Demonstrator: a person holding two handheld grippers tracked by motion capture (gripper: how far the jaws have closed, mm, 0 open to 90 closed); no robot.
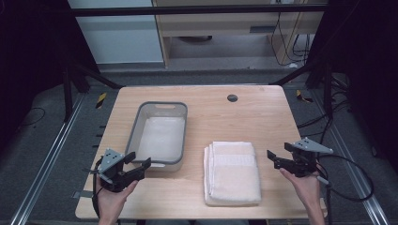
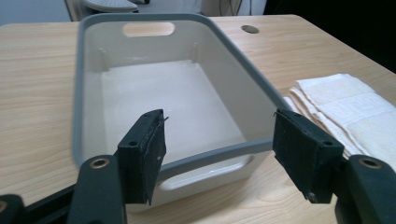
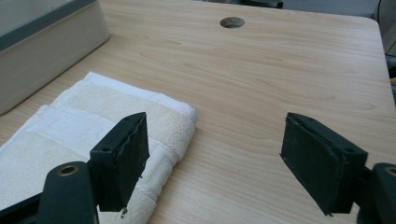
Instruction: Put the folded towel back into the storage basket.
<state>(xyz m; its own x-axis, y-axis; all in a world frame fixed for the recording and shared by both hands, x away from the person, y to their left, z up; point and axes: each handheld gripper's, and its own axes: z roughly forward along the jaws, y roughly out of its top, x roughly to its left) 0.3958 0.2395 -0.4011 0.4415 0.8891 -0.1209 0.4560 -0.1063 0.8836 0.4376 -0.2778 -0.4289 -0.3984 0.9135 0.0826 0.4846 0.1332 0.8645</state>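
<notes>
The folded cream terry towel, lying on the light wooden table just right of the empty grey-rimmed white plastic bin, looks soft, light and floppy, best pinched at a thick folded edge by the spread, empty left gripper and right gripper.

Tub blocks table left; towel centre; right clear.
</notes>
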